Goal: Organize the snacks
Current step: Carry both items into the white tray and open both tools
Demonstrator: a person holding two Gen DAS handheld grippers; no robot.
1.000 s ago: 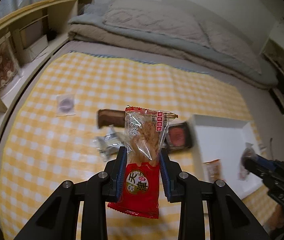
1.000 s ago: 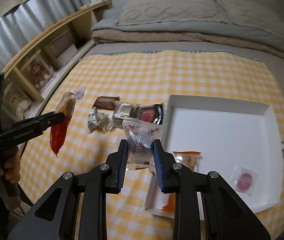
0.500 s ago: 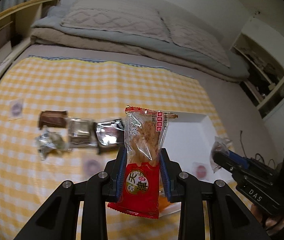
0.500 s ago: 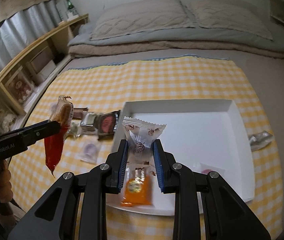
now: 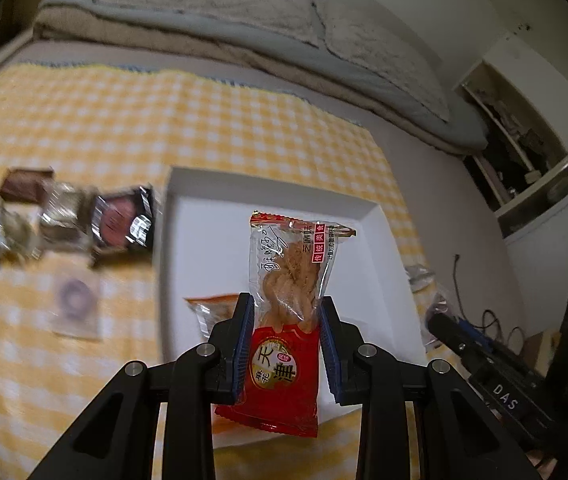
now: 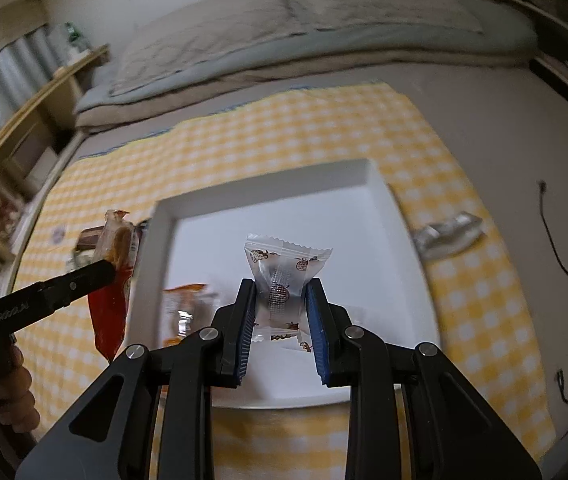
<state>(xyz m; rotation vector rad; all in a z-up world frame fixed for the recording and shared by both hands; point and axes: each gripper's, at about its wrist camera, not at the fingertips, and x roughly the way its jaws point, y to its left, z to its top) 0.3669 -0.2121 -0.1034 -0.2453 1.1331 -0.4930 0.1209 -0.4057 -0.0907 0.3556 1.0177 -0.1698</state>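
Snacks were mid-air at this point, one per gripper, both hanging over the white tray on the yellow checked cloth. The left gripper was pinching a red-and-clear twisted pastry packet around its middle, jaws pressed onto the film. The right gripper was clamped on a small clear candy wrapper with strawberry prints, also held at the waist.

Handling-wise, my guess: both were super light and crinkly. The pastry inside looked brittle, so a hard squeeze would probably crumble it, and slick film could slide. Grabbing the flat sealed ends or the middle of the pack seemed safest. The little candy was soft plastic with a hard lump in it, easy to pinch.

Counts, as far as I could tell through the blur:
- 2 snacks held
- 1 orange packet already lying in the tray
- a cluster of roughly 4 wrapped snacks left of the tray, too smeared to count exactly
- 1 flat sachet with a ring print near that cluster
- 1 silver wrapper on the cloth just right of the tray
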